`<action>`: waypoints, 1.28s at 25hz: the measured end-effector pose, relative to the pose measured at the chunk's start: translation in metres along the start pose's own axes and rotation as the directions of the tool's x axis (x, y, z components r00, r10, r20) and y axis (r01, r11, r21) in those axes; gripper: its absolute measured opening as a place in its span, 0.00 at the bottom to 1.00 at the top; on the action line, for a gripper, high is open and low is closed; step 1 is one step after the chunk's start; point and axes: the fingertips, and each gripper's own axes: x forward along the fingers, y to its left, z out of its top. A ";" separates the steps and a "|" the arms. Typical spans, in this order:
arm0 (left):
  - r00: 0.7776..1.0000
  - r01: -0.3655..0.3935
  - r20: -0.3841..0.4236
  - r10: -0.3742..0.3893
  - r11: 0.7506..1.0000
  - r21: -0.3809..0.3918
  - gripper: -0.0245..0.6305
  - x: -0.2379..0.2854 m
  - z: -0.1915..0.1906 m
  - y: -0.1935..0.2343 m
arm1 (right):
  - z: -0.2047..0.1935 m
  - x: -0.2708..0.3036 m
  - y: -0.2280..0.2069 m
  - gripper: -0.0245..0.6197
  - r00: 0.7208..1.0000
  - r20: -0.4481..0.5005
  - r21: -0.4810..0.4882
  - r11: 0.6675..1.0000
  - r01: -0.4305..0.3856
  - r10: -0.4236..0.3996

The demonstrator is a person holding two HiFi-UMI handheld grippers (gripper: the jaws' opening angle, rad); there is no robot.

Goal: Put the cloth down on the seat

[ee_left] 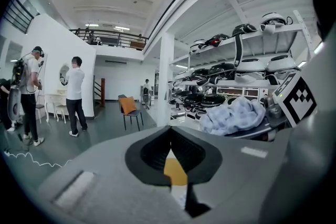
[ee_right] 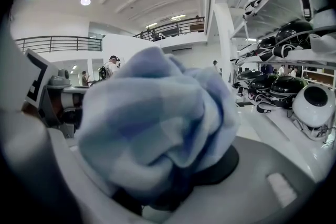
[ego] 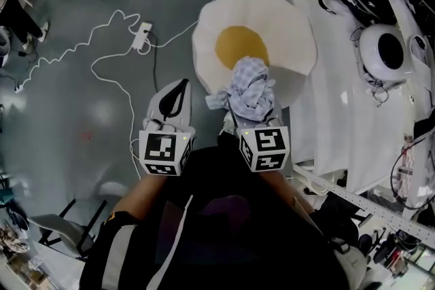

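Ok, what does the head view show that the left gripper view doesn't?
Only the head view shows the whole egg-shaped seat and the white power strip on the floor. Only the left gripper view shows people standing at the left, a chair with an orange cushion, and a balcony. Both show the checked cloth held in the right gripper, with white shelves of helmets beside it.
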 end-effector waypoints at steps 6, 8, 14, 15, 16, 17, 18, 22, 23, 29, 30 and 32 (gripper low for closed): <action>1.000 0.016 -0.021 -0.016 1.000 0.016 0.04 0.054 0.008 -0.010 | 0.001 0.025 -0.035 0.45 1.000 -0.018 0.018 1.000 -0.008 0.008; 1.000 0.025 -0.018 -0.025 0.999 0.031 0.04 0.072 0.012 -0.016 | 0.003 0.031 -0.049 0.45 1.000 -0.020 0.025 1.000 -0.007 0.008; 0.998 0.055 -0.023 -0.053 0.996 0.064 0.04 0.122 0.024 -0.037 | 0.011 0.044 -0.094 0.45 1.000 -0.020 0.037 0.999 0.009 -0.009; 0.998 0.061 -0.026 -0.060 0.996 0.067 0.04 0.130 0.026 -0.042 | 0.012 0.046 -0.103 0.45 1.000 -0.018 0.041 0.999 0.015 -0.014; 0.997 0.067 -0.028 -0.065 0.995 0.070 0.04 0.138 0.027 -0.047 | 0.013 0.047 -0.112 0.45 1.000 -0.016 0.044 0.999 0.020 -0.019; 0.997 0.073 -0.032 -0.070 0.995 0.069 0.04 0.146 0.029 -0.053 | 0.014 0.047 -0.120 0.45 1.000 -0.014 0.047 0.999 0.024 -0.024; 0.996 0.078 -0.037 -0.076 0.995 0.068 0.04 0.153 0.031 -0.059 | 0.014 0.047 -0.129 0.45 1.000 -0.012 0.049 0.998 0.029 -0.028; 0.993 0.114 -0.038 -0.111 0.990 0.086 0.04 0.177 0.035 -0.083 | 0.015 0.047 -0.159 0.45 0.999 -0.008 0.056 0.997 0.049 -0.049; 0.992 0.121 -0.039 -0.118 0.988 0.092 0.04 0.182 0.034 -0.087 | 0.015 0.047 -0.166 0.45 0.998 -0.007 0.058 0.997 0.056 -0.056; 0.987 0.151 -0.062 -0.145 0.983 0.102 0.04 0.200 0.030 -0.101 | 0.007 0.045 -0.192 0.45 0.995 -0.019 0.091 0.991 0.095 -0.093; 0.986 0.157 -0.065 -0.151 0.982 0.101 0.04 0.202 0.028 -0.102 | 0.006 0.046 -0.195 0.45 0.995 -0.022 0.095 0.990 0.102 -0.100; 0.984 0.171 -0.072 -0.165 0.980 0.100 0.04 0.208 0.025 -0.103 | 0.004 0.048 -0.199 0.45 0.993 -0.029 0.100 0.988 0.115 -0.113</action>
